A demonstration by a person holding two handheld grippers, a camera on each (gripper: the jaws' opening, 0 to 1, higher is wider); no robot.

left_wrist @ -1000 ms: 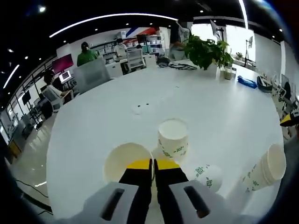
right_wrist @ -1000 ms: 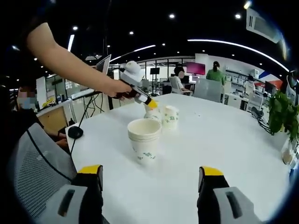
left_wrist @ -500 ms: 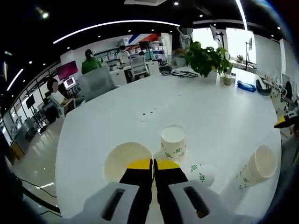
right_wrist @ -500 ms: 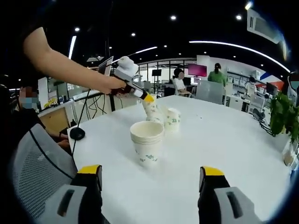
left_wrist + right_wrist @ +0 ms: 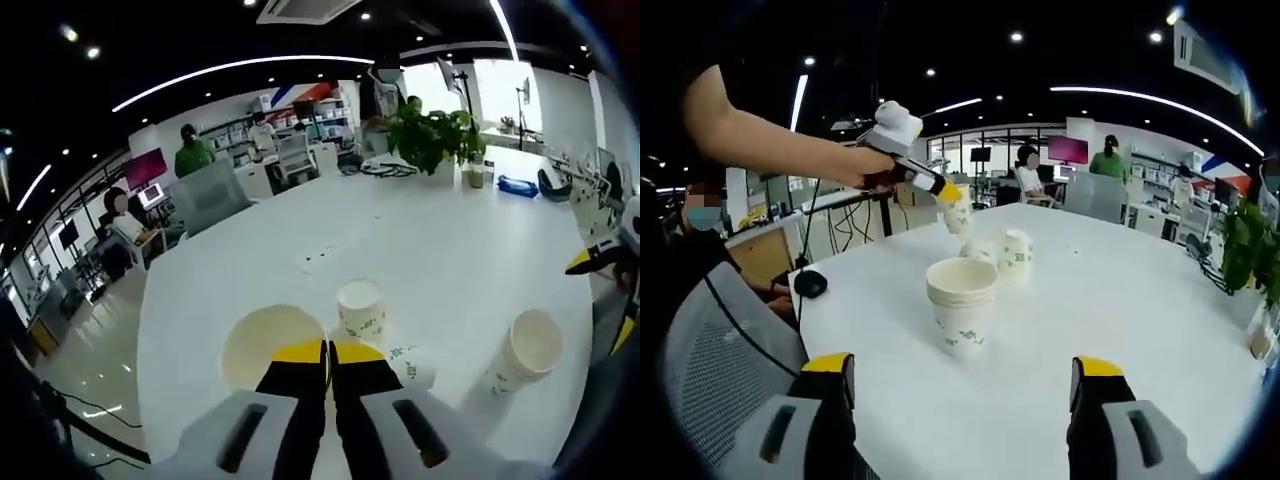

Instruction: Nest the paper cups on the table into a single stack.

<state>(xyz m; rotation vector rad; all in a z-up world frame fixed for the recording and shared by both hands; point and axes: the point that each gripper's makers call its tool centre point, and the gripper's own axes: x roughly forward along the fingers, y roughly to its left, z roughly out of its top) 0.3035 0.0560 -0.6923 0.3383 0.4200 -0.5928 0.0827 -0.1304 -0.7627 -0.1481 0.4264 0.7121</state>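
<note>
both yellow-tipped fingers of the left gripper (image 5: 327,352) are pressed together on the rim of a white paper cup (image 5: 270,343), whose open mouth shows just to the left of the tips in the left gripper view. in the right gripper view the same gripper (image 5: 949,190) comes in from the left at the end of a bare forearm (image 5: 760,140), and the held cup (image 5: 958,214) hangs tilted from its tips, lifted off the white table (image 5: 1120,310).

just beyond the left fingers stands an upright cup with green print (image 5: 361,310); a cup lying on its side (image 5: 412,366) sits close to the right of the tips. further right stands the stack of nested cups (image 5: 524,350), well apart from the fingers. the table (image 5: 440,240) runs on past them to a potted plant (image 5: 430,135) at its far edge, with people at desks (image 5: 190,155) behind.

the right gripper (image 5: 967,378) has its fingers spread wide apart, holding nothing, low over the near edge of the table. the stack of nested cups (image 5: 962,305) stands between the two fingers and ahead of them, not touching either. behind the stack are the upright cup (image 5: 1016,251) and, left of it, the lying one (image 5: 980,252), below the held cup. a grey mesh chair back (image 5: 720,350) sits left of the left-hand finger.
</note>
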